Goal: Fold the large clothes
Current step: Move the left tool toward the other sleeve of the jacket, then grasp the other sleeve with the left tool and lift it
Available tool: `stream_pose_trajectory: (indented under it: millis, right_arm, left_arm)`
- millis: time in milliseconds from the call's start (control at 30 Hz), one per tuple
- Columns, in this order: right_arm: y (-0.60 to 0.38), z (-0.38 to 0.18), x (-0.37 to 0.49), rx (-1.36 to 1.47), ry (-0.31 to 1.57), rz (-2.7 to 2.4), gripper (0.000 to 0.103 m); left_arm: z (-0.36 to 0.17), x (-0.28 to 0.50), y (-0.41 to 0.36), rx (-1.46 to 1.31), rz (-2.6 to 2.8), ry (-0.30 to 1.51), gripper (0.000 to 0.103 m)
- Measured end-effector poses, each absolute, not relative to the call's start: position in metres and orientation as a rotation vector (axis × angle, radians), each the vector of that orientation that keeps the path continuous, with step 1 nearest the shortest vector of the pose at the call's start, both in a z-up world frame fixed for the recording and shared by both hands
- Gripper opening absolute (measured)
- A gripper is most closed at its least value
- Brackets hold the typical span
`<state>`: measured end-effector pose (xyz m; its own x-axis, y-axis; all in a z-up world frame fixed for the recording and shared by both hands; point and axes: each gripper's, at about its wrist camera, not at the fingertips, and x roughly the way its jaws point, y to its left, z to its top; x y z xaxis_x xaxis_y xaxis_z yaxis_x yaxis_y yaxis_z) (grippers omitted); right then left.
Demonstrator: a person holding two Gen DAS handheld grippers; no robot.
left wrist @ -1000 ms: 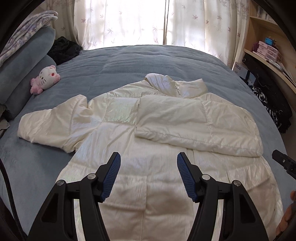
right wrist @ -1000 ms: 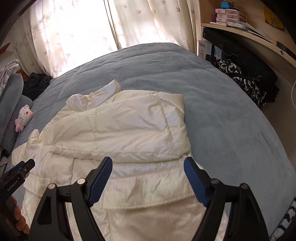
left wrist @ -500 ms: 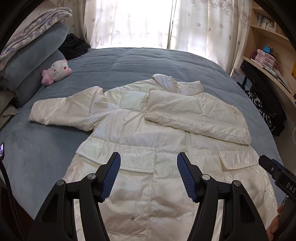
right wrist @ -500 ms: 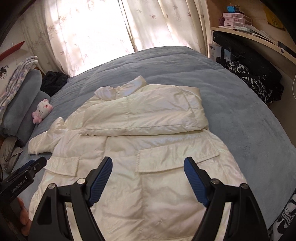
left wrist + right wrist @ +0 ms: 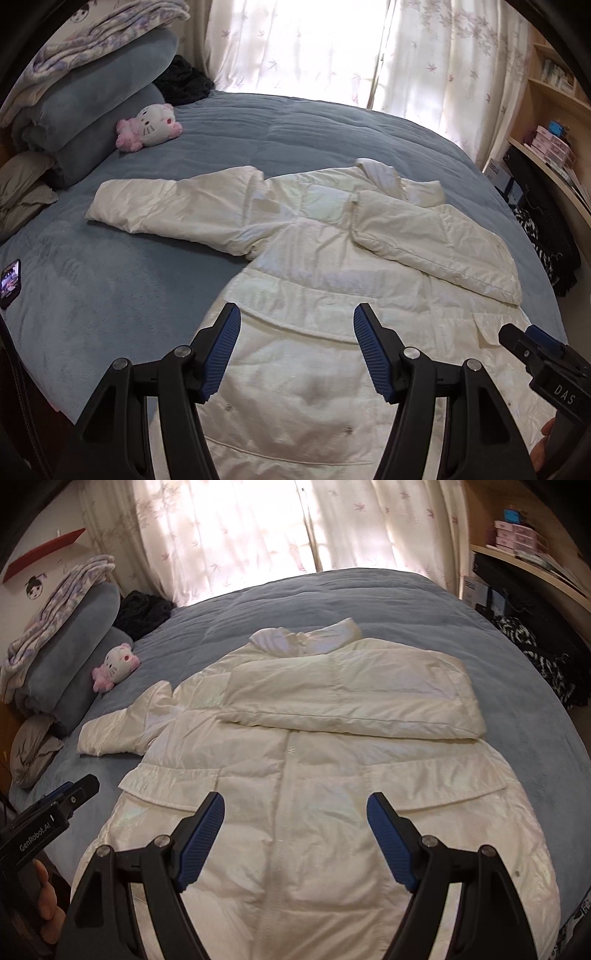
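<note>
A large cream puffer coat (image 5: 317, 295) lies face up on the blue-grey bed (image 5: 110, 295), collar toward the window. Its right sleeve (image 5: 436, 240) is folded across the chest; its left sleeve (image 5: 155, 206) lies stretched out to the left. The coat also shows in the right wrist view (image 5: 314, 775), with the folded sleeve (image 5: 351, 705) across it. My left gripper (image 5: 297, 325) is open and empty above the coat's lower left part. My right gripper (image 5: 295, 808) is open and empty above the coat's lower middle, and shows at the left wrist view's right edge (image 5: 543, 354).
A pink and white plush toy (image 5: 149, 125) lies by stacked pillows and blankets (image 5: 92, 92) at the left. A phone (image 5: 10, 282) lies at the bed's left edge. Dark clothes (image 5: 184, 83) sit at the back. Shelves (image 5: 554, 147) stand on the right.
Both grippers have pulled back and up from the coat, so more of the lower coat and bed shows. The left view has swung left. The coat has not moved.
</note>
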<state>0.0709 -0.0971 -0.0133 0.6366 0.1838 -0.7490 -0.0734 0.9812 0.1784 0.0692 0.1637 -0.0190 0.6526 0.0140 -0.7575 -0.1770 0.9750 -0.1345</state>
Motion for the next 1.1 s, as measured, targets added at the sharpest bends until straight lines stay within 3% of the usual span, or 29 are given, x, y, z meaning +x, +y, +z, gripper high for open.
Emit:
stream_pose_trajectory:
  millis: [400, 733, 1100]
  right_arm:
    - [0.017, -0.034, 0.128, -0.006, 0.909, 0.28, 0.079]
    - [0.105, -0.048, 0.189, -0.116, 0.915, 0.349, 0.079]
    - [0.169, -0.07, 0.246, -0.109, 0.931, 0.373, 0.079]
  left_arm:
    - [-0.062, 0.118, 0.259, -0.304, 0.151, 0.927, 0.062]
    - [-0.124, 0.176, 0.381, -0.606, 0.107, 1.019, 0.062]
    - [-0.177, 0.232, 0.502, -0.834, 0.198, 0.963, 0.062]
